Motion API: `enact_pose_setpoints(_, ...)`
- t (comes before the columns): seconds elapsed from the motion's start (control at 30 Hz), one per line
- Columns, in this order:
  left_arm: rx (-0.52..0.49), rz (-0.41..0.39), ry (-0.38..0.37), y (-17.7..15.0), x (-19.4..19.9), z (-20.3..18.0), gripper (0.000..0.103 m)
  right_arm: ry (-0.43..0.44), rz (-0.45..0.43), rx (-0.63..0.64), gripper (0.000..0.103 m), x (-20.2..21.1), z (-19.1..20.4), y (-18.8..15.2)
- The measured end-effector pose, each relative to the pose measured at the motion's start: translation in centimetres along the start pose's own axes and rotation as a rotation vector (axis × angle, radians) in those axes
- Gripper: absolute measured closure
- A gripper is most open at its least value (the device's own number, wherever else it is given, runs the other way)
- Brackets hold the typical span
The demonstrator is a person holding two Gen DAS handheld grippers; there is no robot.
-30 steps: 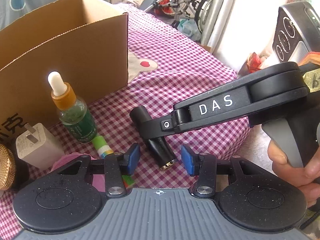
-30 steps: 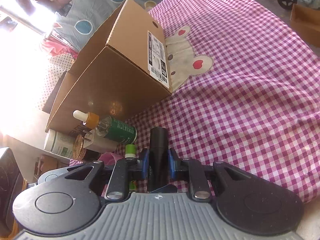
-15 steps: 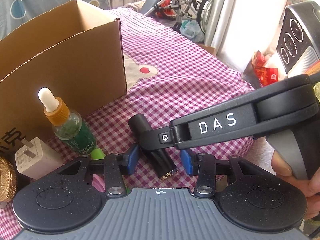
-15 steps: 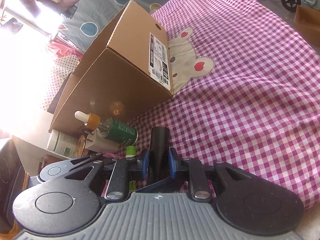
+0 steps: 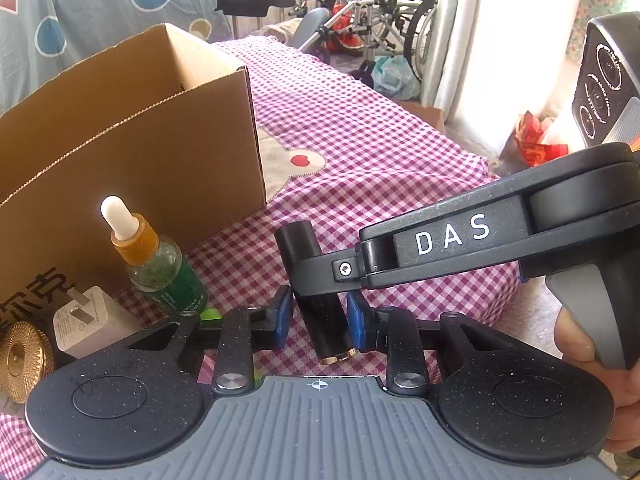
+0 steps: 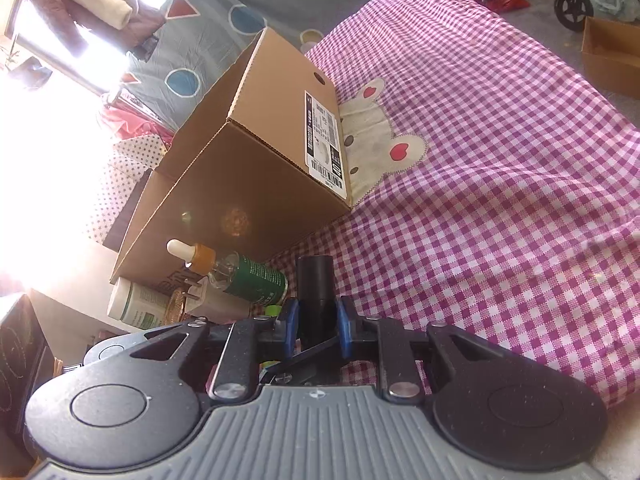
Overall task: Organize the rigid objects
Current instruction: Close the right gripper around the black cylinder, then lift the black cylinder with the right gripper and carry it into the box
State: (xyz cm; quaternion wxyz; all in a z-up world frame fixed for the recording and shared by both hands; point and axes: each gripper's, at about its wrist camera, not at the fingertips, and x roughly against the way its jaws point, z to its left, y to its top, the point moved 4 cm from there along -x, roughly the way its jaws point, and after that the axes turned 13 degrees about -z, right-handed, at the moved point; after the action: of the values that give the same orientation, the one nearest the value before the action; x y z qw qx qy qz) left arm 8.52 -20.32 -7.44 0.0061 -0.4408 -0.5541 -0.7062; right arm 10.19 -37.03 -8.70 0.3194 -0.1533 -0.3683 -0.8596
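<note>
Right now the right tool pinches a black tube between its blue pads, holding it above the pink checked cloth that covers the surface. In the left wrist view the same tube hangs tilted, its gold-rimmed end nearest the camera, with the right tool's black arm crossing in from the right. The left tool is spread, its blue pads standing either side of the tube's lower part; whether the right-hand pad touches it cannot be told.

To the left of the tube stands a dropper bottle with an orange collar and green label, near a white plug adapter and a gold round lid. Behind them sits an open cardboard box, its printed label showing in the right wrist view. A white bottle lies at the box's near left corner.
</note>
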Motion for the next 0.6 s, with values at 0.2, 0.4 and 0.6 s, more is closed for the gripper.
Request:
enact_pose_setpoints(0.2, -0.005, -0.076, 0.005, 1.5, 2.5, -0.4, 0.076, 0.015, -0.063, 0.036, 0.080, 2.3, 2.4, 0.9)
enact_pose_setpoints(0.4, 0.006, -0.180, 0.015, 3.5, 6.0, 0.0, 0.076, 0.046, -0.136, 0.104, 0.080, 4.7, 6.2, 2.4)
enact_pose_setpoints(0.6, 0.033, -0.301, 0.086, 6.4, 10.1, 2.6, 0.076, 0.134, -0.195, 0.214, 0.080, 5.4, 12.4, 4.7)
